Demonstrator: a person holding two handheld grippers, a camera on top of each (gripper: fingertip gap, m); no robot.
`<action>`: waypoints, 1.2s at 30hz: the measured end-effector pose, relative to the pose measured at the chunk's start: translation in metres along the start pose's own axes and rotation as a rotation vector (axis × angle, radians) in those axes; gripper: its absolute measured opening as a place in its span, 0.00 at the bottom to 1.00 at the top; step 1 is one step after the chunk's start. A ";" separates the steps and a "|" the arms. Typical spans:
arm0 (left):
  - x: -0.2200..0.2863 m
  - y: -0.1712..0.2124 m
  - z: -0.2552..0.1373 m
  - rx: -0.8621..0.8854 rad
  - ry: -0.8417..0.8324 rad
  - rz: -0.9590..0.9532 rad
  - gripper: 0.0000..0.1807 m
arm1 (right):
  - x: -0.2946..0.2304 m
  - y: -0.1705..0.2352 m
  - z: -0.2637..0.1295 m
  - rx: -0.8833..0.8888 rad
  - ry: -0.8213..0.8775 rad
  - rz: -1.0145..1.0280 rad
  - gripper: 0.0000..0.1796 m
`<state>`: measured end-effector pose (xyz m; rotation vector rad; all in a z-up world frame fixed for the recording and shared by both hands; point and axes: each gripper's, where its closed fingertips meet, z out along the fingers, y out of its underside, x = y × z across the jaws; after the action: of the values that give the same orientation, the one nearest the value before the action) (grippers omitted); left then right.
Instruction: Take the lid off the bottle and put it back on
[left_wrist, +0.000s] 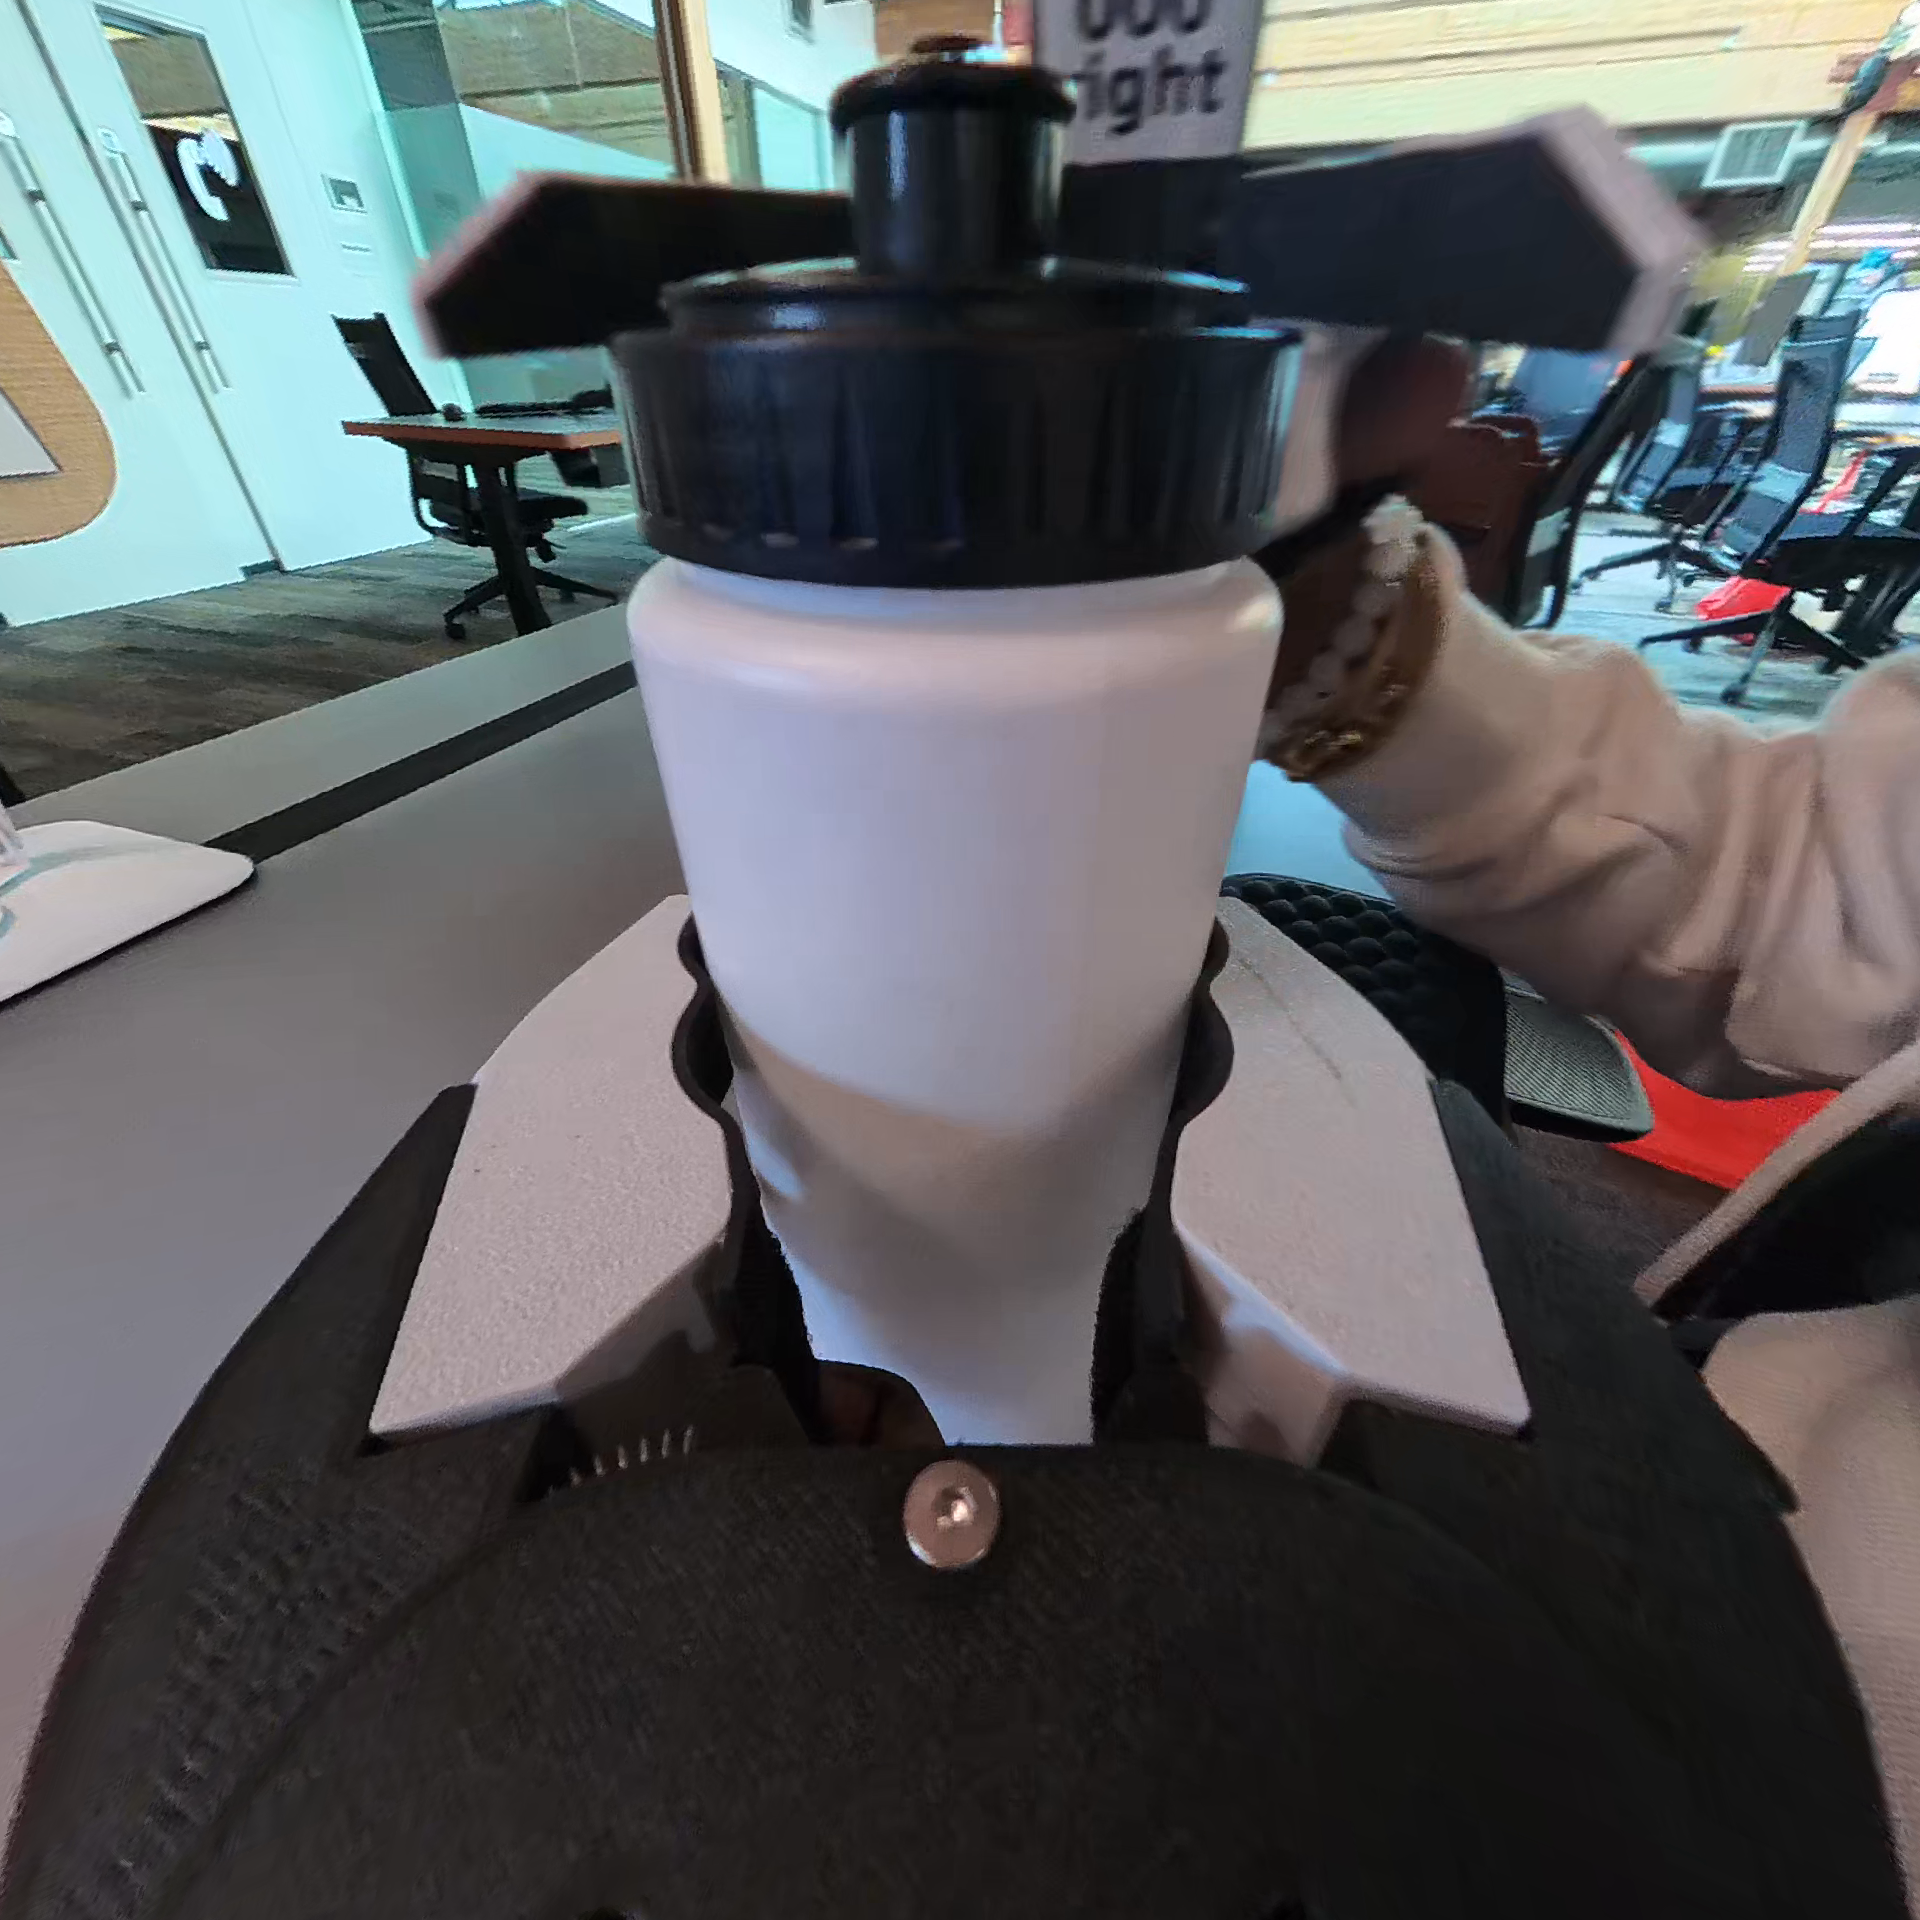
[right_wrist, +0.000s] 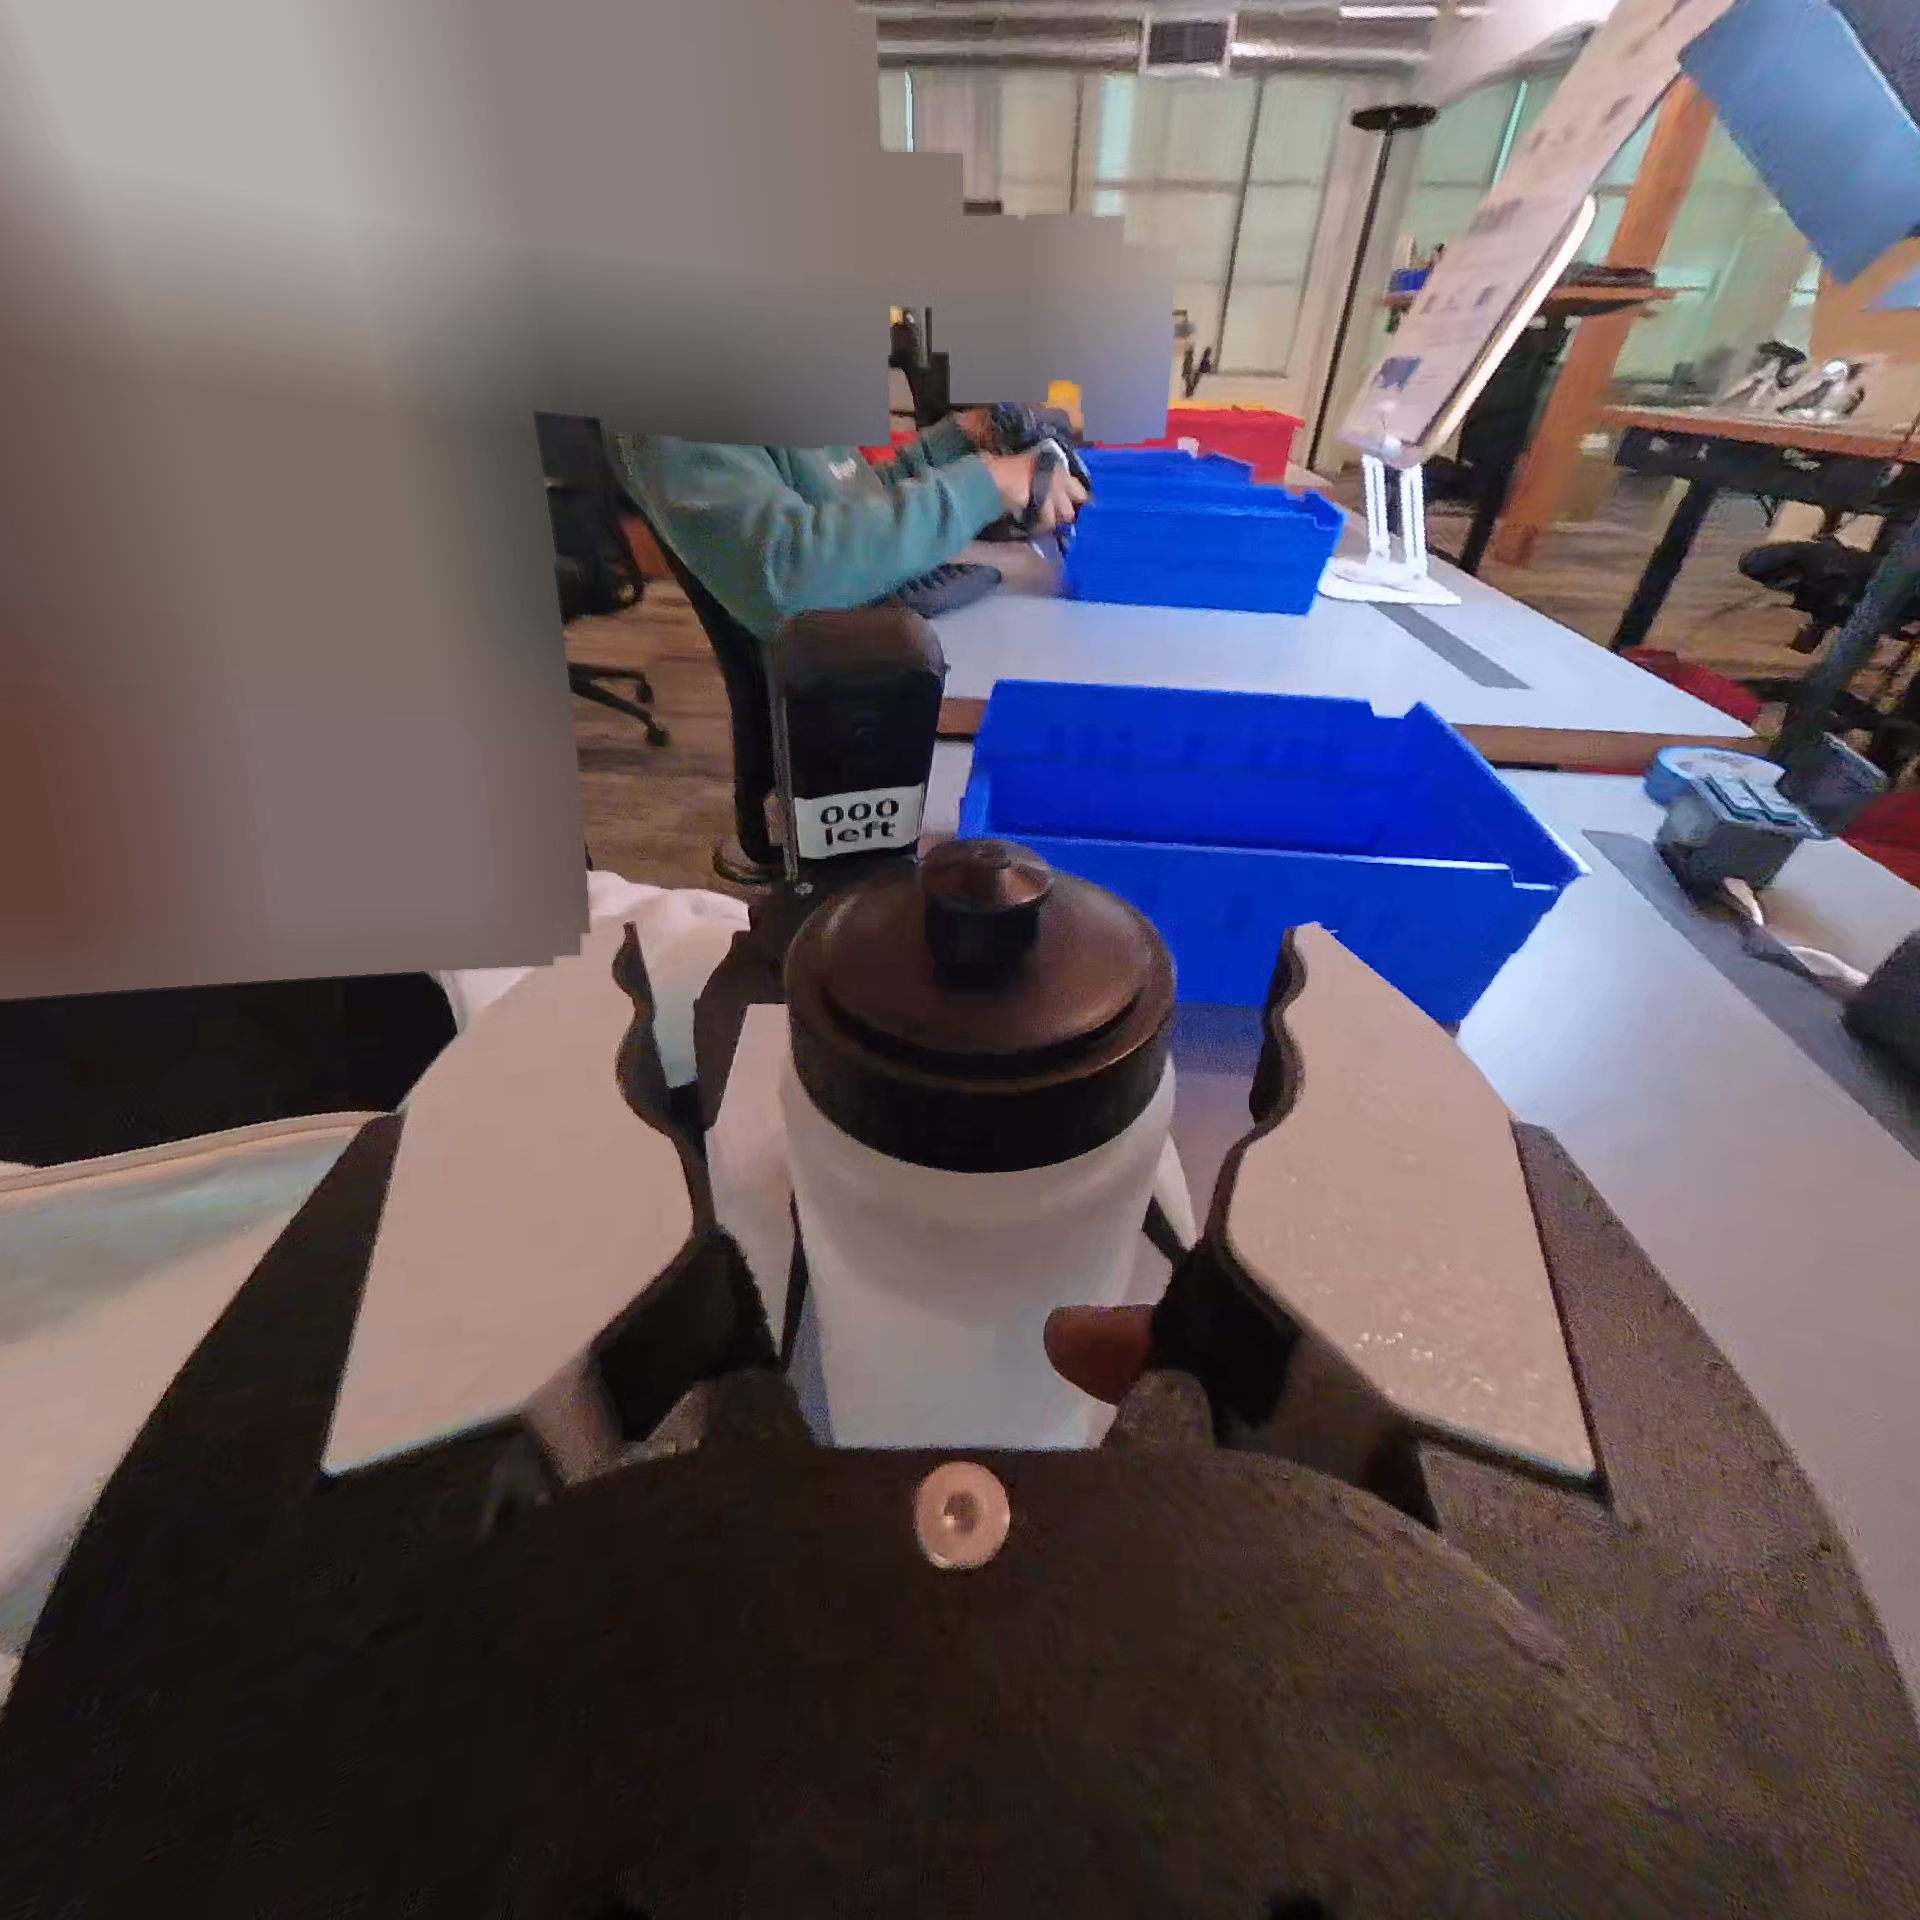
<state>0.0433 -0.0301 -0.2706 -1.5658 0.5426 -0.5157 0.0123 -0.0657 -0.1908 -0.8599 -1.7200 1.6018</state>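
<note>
Open office, grey table | white plastic bottle clamped upright in left tongs | ribbed black screw lid seated on its neck, between spread, empty right tongs | whether removal is done or replacement finishing: cannot tell

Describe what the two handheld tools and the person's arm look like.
Both tools, left tool and right tool, have rough black printed bodies, a silver screw at the centre, and pale grey fingers with wavy black inner pads. Each carries a white label. The arm wears a cream sleeve and a gold wristwatch.
</note>
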 end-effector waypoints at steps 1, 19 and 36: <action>0.002 0.000 0.000 0.003 0.015 -0.001 0.48 | 0.004 -0.003 0.000 0.032 -0.024 0.007 0.59; 0.002 0.001 0.003 -0.027 -0.068 0.016 0.48 | 0.005 0.011 -0.005 -0.016 0.790 -0.019 0.49; 0.004 0.000 -0.003 -0.001 0.021 -0.021 0.48 | -0.007 -0.004 -0.025 0.075 0.116 0.036 0.50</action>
<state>0.0451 -0.0349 -0.2703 -1.5697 0.5434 -0.5488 0.0359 -0.0567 -0.1854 -0.9328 -1.5621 1.5970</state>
